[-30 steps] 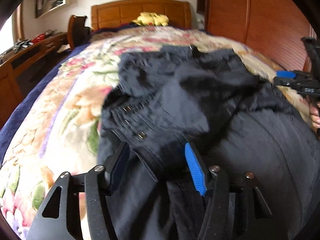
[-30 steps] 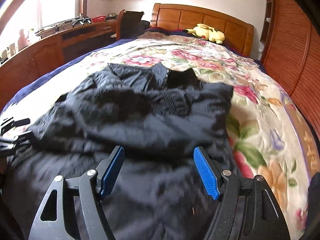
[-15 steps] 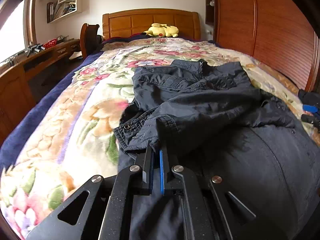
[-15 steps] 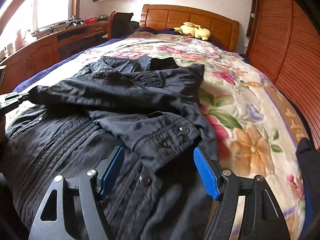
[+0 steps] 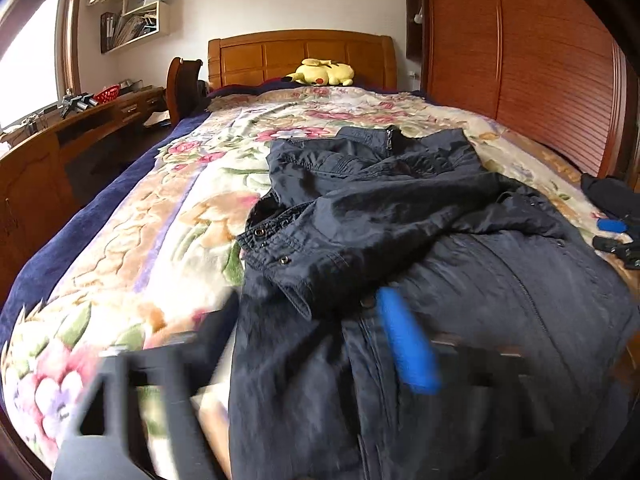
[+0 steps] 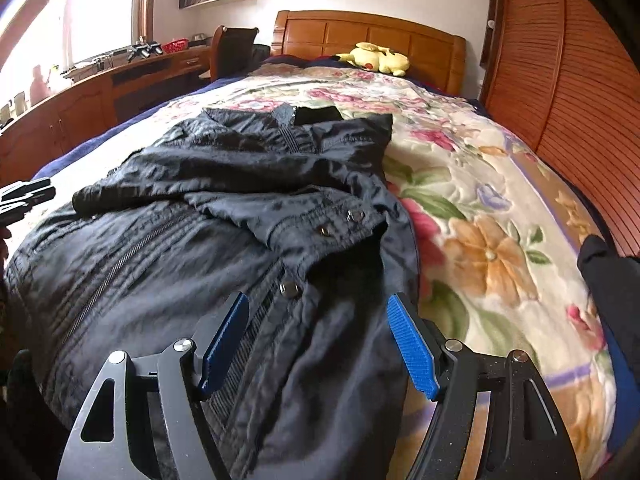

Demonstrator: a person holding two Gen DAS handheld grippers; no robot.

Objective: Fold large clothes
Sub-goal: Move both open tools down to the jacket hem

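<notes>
A dark navy jacket (image 5: 420, 240) lies spread on a bed covered by a floral blanket (image 5: 132, 240), its collar toward the far wooden headboard (image 5: 300, 56) and its hem toward the cameras. Both sleeves are folded in across the chest. One sleeve's snap-buttoned cuff (image 5: 276, 248) rests near the left edge of the garment in the left wrist view; the other sleeve's cuff (image 6: 336, 220), also set with metal snaps, lies toward the jacket's right edge in the right wrist view. The front zipper (image 6: 120, 256) runs diagonally down the body of the jacket.

The left gripper (image 5: 308, 332) is blurred by motion at the near edge of its view. Its jaws have just been opening and now stand wide apart, released, with the jacket's lower front lying beneath and between them but not pinched. Only its blue right pad (image 5: 408, 344) is clearly readable; the left finger is a dark smear over the blanket.

The right gripper (image 6: 316, 336) hovers over the jacket's lower right part, jaws apart and gripping nothing, the fabric visible between its two blue pads (image 6: 412, 348). Its tip also shows at the far right of the left wrist view, just beside the jacket.

A yellow plush toy (image 6: 376, 58) sits at the headboard. A wooden desk (image 6: 100, 96) runs along the left wall, and a slatted wooden wardrobe (image 6: 560, 92) stands on the right.
</notes>
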